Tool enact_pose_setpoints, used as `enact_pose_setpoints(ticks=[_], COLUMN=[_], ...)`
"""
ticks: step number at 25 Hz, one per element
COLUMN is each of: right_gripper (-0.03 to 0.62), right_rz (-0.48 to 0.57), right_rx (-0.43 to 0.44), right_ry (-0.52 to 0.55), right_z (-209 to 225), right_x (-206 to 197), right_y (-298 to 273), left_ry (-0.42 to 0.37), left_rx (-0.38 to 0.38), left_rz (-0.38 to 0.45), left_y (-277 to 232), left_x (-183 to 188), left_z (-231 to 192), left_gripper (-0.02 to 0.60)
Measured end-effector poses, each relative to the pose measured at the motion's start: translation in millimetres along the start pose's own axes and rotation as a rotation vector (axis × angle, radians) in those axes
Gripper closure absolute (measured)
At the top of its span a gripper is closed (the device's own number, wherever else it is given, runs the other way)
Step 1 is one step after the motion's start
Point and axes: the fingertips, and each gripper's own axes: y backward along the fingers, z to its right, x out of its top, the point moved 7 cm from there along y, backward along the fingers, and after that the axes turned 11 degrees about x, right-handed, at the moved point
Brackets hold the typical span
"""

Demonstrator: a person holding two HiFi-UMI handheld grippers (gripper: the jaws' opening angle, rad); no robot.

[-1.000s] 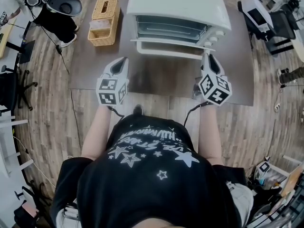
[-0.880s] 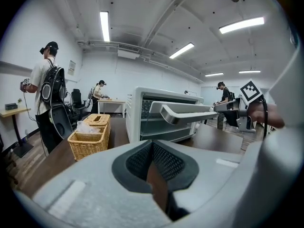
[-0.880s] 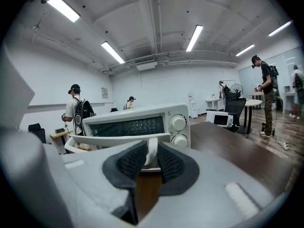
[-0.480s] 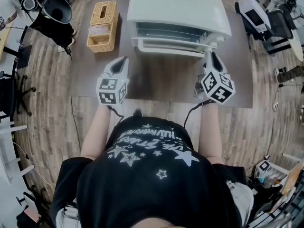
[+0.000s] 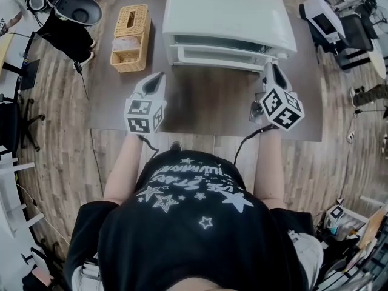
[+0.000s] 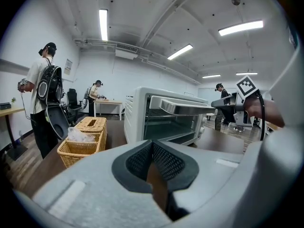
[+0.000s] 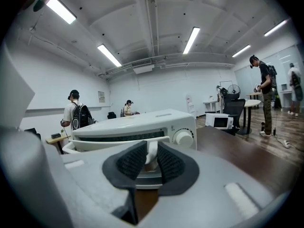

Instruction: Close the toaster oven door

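A white toaster oven [image 5: 227, 14] stands at the far side of the brown table [image 5: 206, 105]. Its glass door [image 5: 218, 54] is tilted up, leaving a narrow gap at the top. My right gripper [image 5: 271, 70] is shut on the right end of the white door handle [image 7: 151, 152], which shows between its dark pads [image 7: 169, 163]. The left gripper view shows the handle [image 6: 183, 108] from the side, with the right gripper [image 6: 232, 103] on its end. My left gripper [image 5: 159, 77] hangs over the table in front of the oven's left corner. It [image 6: 153, 144] is shut and holds nothing.
A wicker basket [image 5: 129, 38] with a tissue box and white packets stands left of the oven. A dark chair [image 5: 73, 11] and a side desk with a small microwave [image 5: 327, 17] flank the table. Several people stand in the room behind.
The oven door has swung up from almost flat to nearly closed. My right gripper moved forward and up with the handle. My left gripper drifted slightly forward.
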Motion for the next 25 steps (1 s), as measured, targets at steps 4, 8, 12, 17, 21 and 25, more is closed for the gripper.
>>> enact_pose_setpoints(ticks=[4,8,12,17,21,25], right_gripper=[0.520,0.520,0.520,0.520,0.520,0.520], right_rz=[0.009,0.016,0.022,0.029,0.033,0.039], right_rx=[-0.002,0.000,-0.003,-0.005,-0.010,-0.013], right_ry=[0.000,-0.007,-0.020,-0.015,-0.011,-0.012], right_z=[0.3,2.6,5.7,5.1,4.8,4.8], right_x=[4.7,7.5,10.3,14.1,16.5,18.0], right_y=[-7.6,-16.0,-19.2,-25.7,-29.0,-29.6], left_ry=[-0.002,-0.001,-0.002,0.001,0.003,0.002], left_rx=[-0.002,-0.004,-0.007,-0.006,-0.005,-0.002], left_rz=[0.001,0.001,-0.005,-0.008,-0.006,-0.008], left_y=[-5.6,-11.6,-13.5,-16.3,-17.2,-15.9], left_x=[3.2,4.0,3.9,4.0,5.0,4.7], left_z=[-3.0,-4.5,-1.8,-4.7,-6.1,-5.0], left_gripper=[0.571,0.571,0.571,0.571,0.571,0.571])
